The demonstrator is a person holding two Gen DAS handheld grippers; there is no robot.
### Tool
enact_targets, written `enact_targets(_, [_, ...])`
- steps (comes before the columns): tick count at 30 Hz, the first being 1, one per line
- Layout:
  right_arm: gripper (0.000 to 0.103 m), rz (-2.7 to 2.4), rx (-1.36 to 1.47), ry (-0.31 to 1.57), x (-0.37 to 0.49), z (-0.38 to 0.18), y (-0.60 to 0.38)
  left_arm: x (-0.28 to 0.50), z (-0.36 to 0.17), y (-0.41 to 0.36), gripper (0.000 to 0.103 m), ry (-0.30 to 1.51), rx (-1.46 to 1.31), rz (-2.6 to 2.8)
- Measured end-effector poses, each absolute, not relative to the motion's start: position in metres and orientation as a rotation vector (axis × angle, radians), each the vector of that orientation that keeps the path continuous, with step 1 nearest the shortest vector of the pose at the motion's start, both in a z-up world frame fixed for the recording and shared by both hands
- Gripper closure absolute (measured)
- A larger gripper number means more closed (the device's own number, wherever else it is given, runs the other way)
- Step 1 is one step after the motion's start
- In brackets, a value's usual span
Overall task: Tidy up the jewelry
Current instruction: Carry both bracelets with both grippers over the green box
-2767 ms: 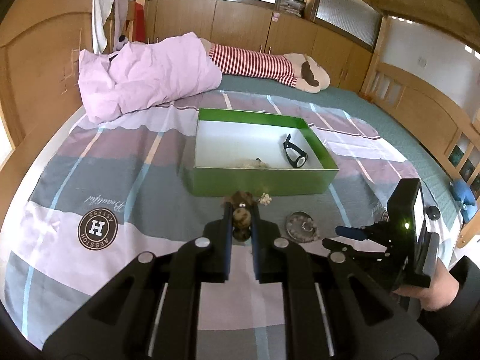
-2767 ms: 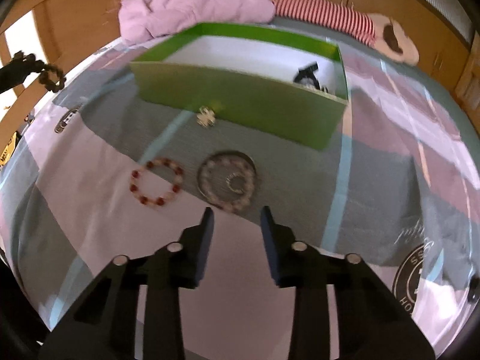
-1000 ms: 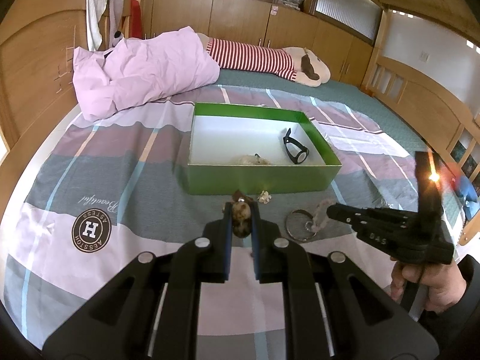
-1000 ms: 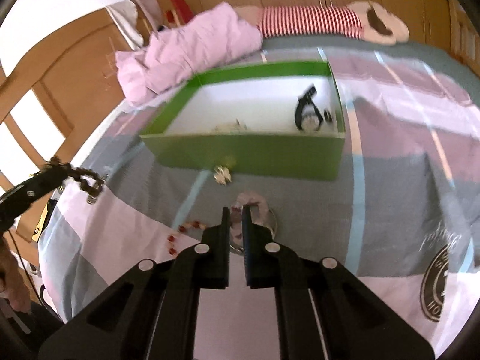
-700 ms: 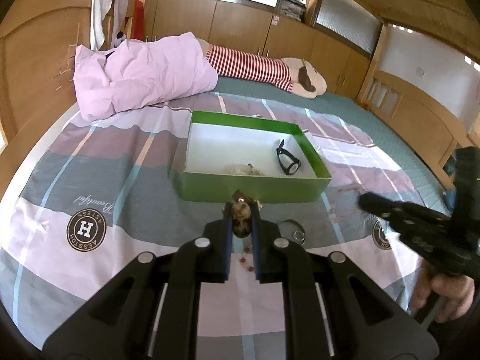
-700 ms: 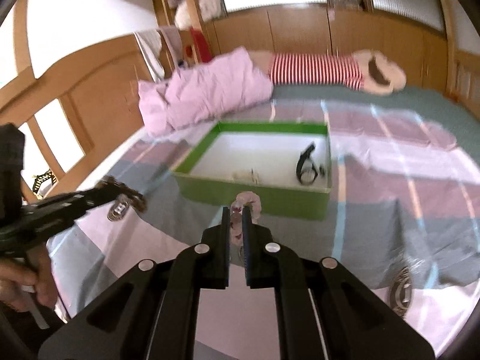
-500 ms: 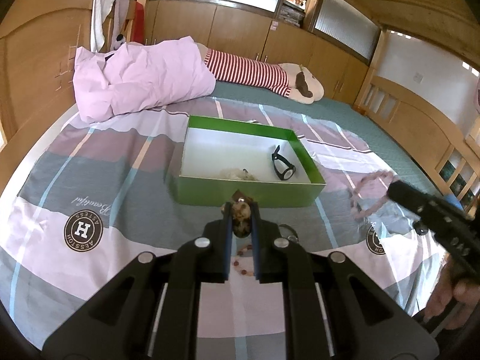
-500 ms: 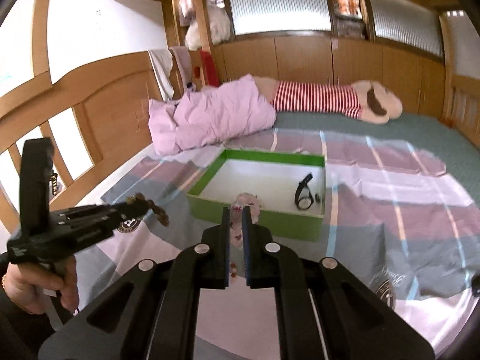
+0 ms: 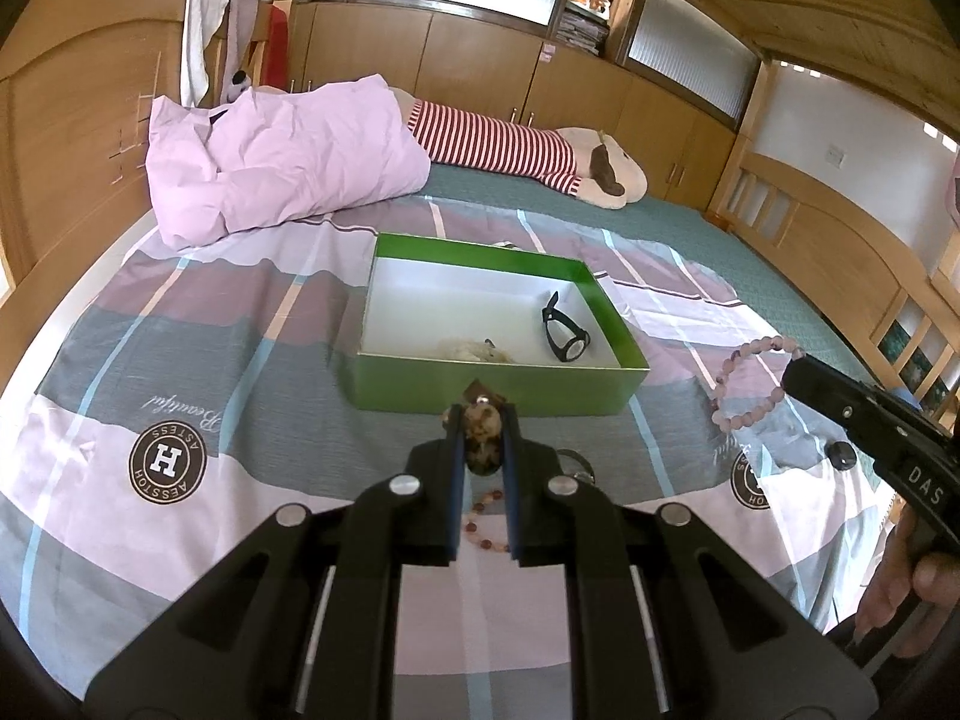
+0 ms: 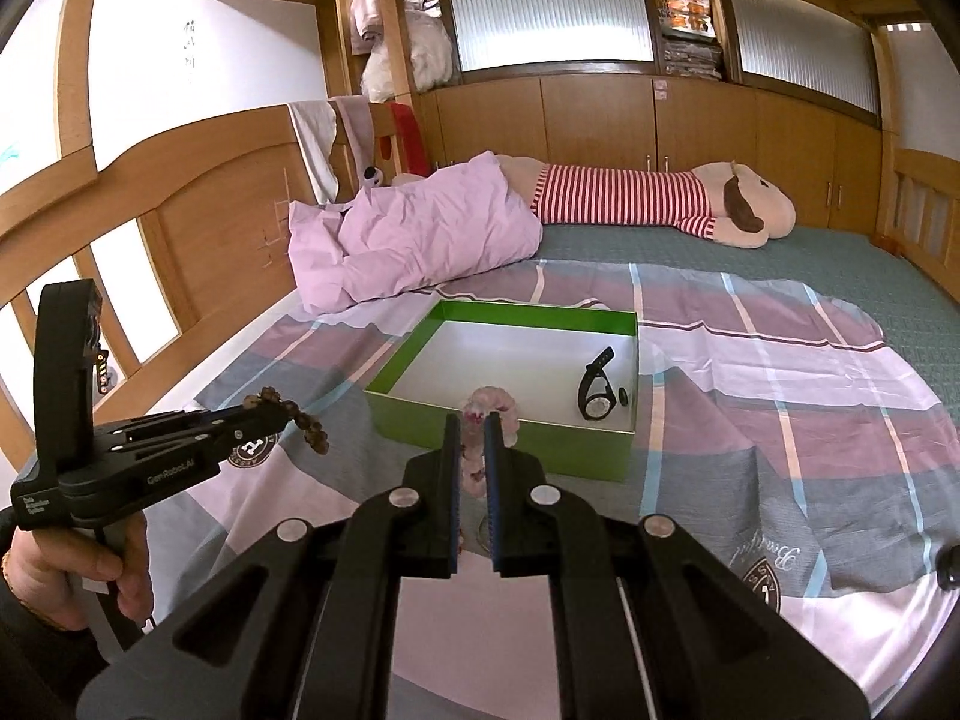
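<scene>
My left gripper (image 9: 482, 420) is shut on a brown bead bracelet (image 9: 483, 435) and holds it above the bedspread, short of the green box (image 9: 492, 387). It also shows in the right wrist view (image 10: 282, 414) with the brown bead bracelet (image 10: 309, 420) hanging from it. My right gripper (image 10: 474, 426) is shut on a pink bead bracelet (image 10: 489, 402); in the left wrist view that pink bead bracelet (image 9: 747, 381) hangs from its tip. The box holds a black watch (image 9: 564, 336) and a pale bracelet (image 9: 471, 351). A red bead bracelet (image 9: 483, 519) lies on the bedspread below my left gripper.
A round metal-rimmed piece (image 9: 576, 462) lies on the bedspread beside the red bracelet. A pink pillow (image 9: 276, 156) and a striped plush toy (image 9: 522, 147) lie at the far side of the bed. Wooden bed rails (image 9: 840, 246) stand on the right.
Both grippers have risen higher above the bed. My right gripper closed on the pink bracelet on the bedspread and lifted it. My left gripper has kept hold of the brown bracelet.
</scene>
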State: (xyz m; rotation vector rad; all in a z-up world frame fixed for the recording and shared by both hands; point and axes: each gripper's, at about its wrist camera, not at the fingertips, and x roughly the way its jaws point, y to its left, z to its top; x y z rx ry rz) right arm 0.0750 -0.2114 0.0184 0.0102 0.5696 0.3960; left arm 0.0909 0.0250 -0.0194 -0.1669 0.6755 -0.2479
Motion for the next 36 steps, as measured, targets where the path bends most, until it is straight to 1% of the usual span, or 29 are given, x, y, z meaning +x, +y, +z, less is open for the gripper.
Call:
enact_targets(28, [0.095, 0.396, 0.012, 0.59, 0.081, 0.011, -0.207, 0.095, -0.019, 0.024, 0.092, 0.679, -0.158, -0.246])
enact_targets(32, [0.095, 0.407, 0.008, 0.575, 0.09, 0.01, -0.203, 0.108, -0.018, 0.022, 0.092, 0.676, -0.156, -0.23])
enact_targets(36, [0.095, 0.406, -0.011, 0.56, 0.116, 0.009, -0.195, 0.14, -0.015, 0.019, 0.092, 0.671, -0.175, -0.216])
